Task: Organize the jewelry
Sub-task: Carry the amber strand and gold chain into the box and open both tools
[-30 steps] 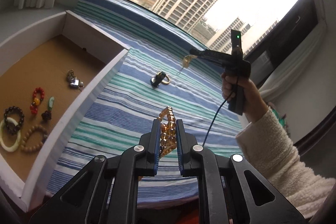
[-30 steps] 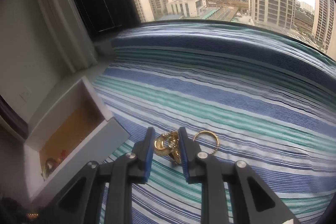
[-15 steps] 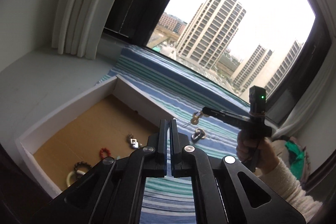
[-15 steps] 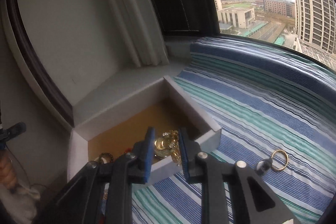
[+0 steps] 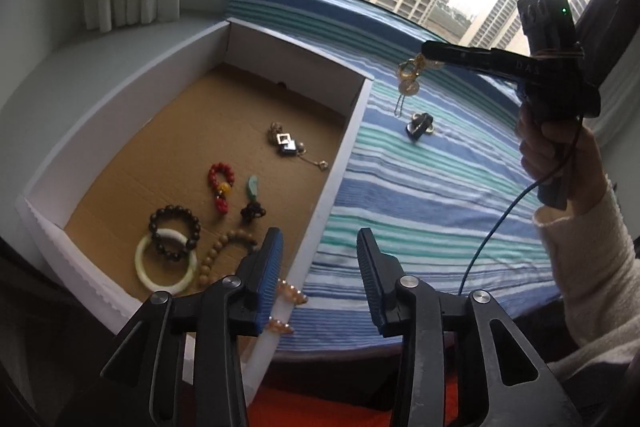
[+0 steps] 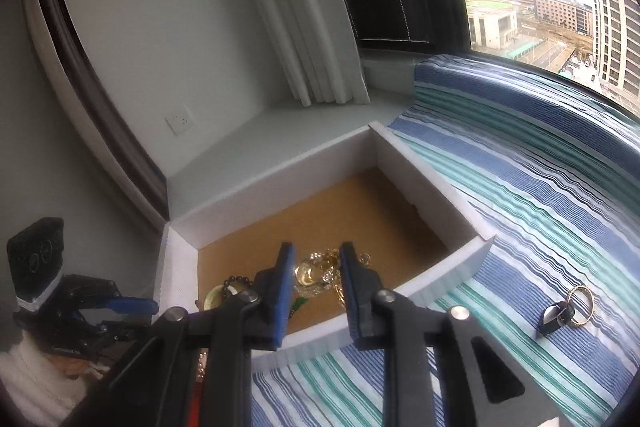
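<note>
box: white foam box (image 5: 120, 131) with a brown cardboard floor, sitting on the left, right up against the striped cloth

far left of the box: pale green bangle (image 5: 166, 263) flat on the floor, with a dark bead bracelet (image 5: 174, 233) overlapping its top edge

next over: tan wooden bead strand (image 5: 220, 253), then a red bead loop (image 5: 221, 187) and a little teal pendant on a dark knot (image 5: 252, 199)

middle of the box: square silver pendant on a chain (image 5: 287, 143), off on its own

left gripper: left gripper (image 5: 318, 267) hanging over the box's near right wall, jaws opening, blue pads apart and not pressing on anything

amber beads: amber bead bracelet (image 5: 286, 307), blurry, just beside the left pad and draped at the box's wall. can't tell if it's inside the box or hung up on the edge

cloth: blue, green and white striped cloth (image 5: 440, 195) covering the ledge to the right of the box

loose bit on the cloth: gold ring with a dark fob (image 5: 419, 125) lying on the stripes, well clear of the box

right gripper: right gripper (image 6: 316, 275) pinched narrow on a gold jewelry cluster (image 6: 320, 273), carried up in the air; the wrist view lines it up over the box floor, the other view puts it above the stripes near the box's corner

hand: person's hand (image 5: 560, 155) in a fuzzy cream sleeve (image 5: 592, 267) gripping the handle, blue cable hanging down
</note>
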